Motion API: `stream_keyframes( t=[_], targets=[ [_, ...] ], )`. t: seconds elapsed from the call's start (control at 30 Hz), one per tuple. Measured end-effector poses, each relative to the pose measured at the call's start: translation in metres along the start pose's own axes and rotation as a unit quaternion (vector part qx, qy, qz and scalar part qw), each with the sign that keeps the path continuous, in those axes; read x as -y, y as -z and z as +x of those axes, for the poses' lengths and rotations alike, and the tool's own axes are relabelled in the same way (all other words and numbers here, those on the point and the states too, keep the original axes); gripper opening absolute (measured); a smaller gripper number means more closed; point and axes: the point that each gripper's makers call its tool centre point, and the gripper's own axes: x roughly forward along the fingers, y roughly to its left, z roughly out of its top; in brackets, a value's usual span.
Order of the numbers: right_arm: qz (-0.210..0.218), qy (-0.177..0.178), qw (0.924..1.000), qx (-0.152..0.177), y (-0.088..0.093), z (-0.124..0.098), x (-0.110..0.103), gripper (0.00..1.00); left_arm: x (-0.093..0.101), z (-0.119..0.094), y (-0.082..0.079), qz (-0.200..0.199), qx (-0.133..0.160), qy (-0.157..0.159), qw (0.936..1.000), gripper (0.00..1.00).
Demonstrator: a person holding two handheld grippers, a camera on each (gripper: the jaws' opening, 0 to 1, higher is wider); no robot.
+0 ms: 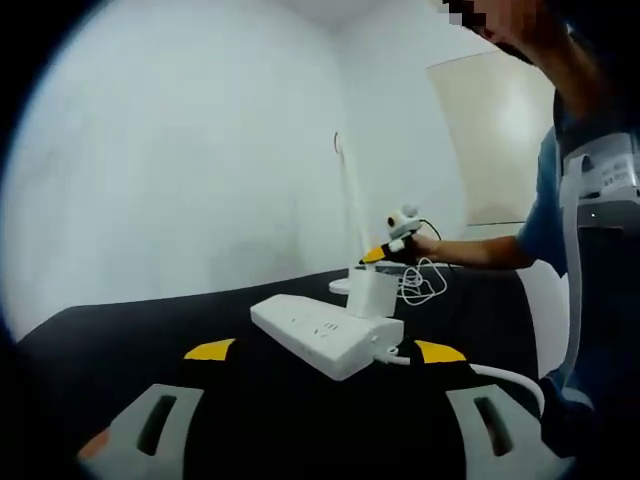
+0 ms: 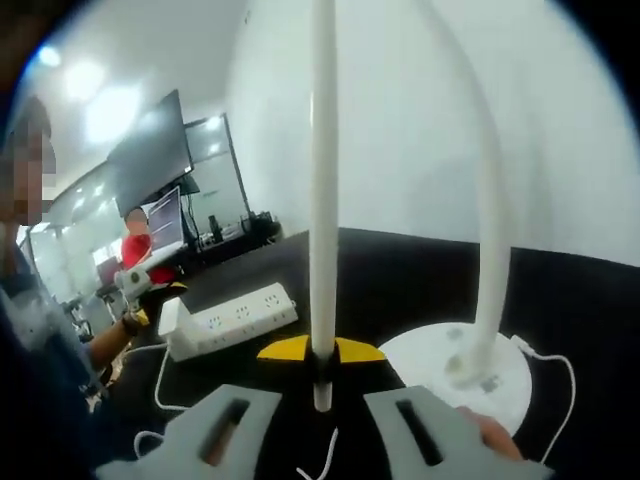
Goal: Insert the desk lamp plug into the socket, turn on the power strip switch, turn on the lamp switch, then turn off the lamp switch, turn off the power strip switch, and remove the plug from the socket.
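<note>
Right fingers (image 2: pixel 320 352): grey, yellow-tipped, tips nearly together around thin white lamp bar (image 2: pixel 322 200); actual pinch impossible to tell.
Left fingers (image 1: pixel 325 352): spread, empty, near white power strip (image 1: pixel 325 335).
White plug adapter (image 1: pixel 370 295): seated in strip's far end.
Round white lamp base (image 2: pixel 470 375): right, near.
Risk: tipping lamp if bar pushed sideways; cord snag.

Both grippers, the left gripper (image 1: pixel 325 352) and the right gripper (image 2: pixel 321 352), have grey slotted fingers (image 1: pixel 150 425) with yellow tips; the person's short sleeve (image 1: pixel 545 205) is blue.
</note>
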Motion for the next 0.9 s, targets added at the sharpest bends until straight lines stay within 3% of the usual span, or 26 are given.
stream_keyframes(
  t=[0.9],
  targets=[
    [-0.024,0.023,0.9994,0.0,0.001,0.001,0.023,0.1,-0.002,0.001,0.003,-0.003,-0.006,-0.003,1.0,0.66]
  ],
)
